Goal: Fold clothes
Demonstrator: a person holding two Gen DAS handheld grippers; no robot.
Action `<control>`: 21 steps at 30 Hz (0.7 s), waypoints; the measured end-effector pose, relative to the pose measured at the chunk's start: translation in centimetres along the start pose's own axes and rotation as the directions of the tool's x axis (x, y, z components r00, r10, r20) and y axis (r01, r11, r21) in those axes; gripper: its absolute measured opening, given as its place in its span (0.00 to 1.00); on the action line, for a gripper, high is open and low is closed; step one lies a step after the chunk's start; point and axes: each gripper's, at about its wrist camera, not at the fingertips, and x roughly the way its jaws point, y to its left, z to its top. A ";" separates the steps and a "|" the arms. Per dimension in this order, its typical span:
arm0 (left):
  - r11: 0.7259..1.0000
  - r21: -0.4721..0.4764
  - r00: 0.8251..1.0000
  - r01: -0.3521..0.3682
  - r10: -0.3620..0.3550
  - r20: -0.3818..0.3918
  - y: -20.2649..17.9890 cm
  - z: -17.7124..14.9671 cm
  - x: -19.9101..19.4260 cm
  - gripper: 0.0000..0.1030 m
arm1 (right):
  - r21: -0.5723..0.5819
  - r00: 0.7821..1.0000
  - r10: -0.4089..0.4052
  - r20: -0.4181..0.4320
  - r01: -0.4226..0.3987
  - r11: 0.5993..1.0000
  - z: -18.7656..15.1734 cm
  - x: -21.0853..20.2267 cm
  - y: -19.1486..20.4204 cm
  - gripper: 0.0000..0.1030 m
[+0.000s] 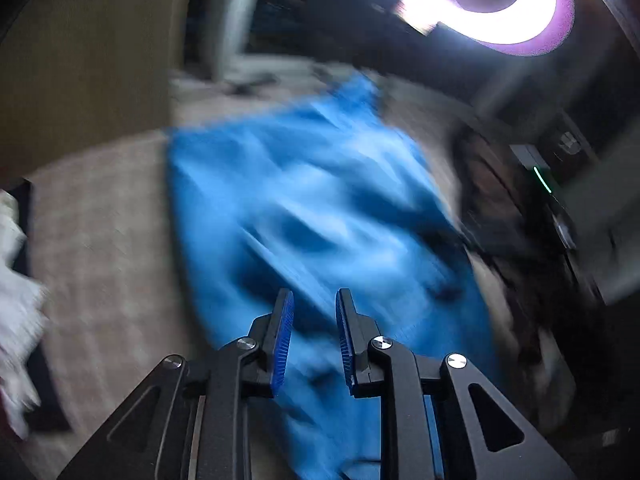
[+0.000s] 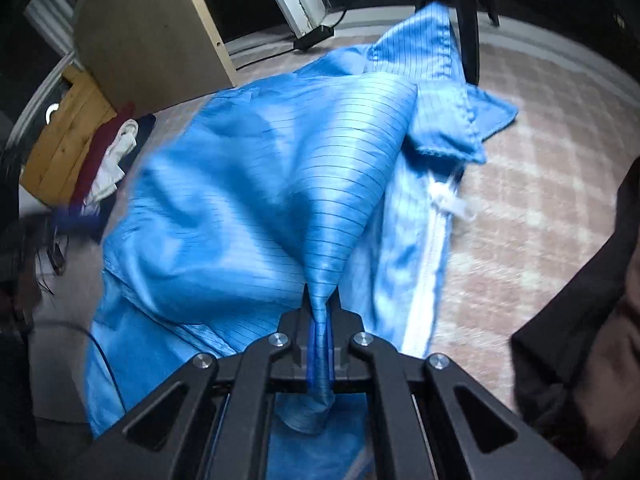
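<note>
The blue garment (image 2: 248, 184) is smooth, faintly glossy cloth with thin dark stripes; the fingers (image 1: 285, 336) carry ribbed blue pads on matt black frames.

The left tongs (image 1: 314, 300) stand with their two black fingers apart, a clear gap between the blue ribbed pads (image 1: 285, 340), and nothing is pinched there; they point forward and downward, and that view is blurred. The right tongs (image 2: 321, 304) are closed tight, the fingers pressed together on a bunched fold of the blue garment (image 2: 256, 184), which runs between them and out behind. At the right edge of the right wrist view a dark sleeve (image 2: 588, 312) shows.
</note>
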 end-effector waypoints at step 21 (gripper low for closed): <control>0.996 0.066 0.994 0.053 -0.059 0.091 -2.4 2.7 1.7 0.18 | -0.070 0.980 -0.105 0.172 0.118 0.990 1.7 -3.9 2.5 0.24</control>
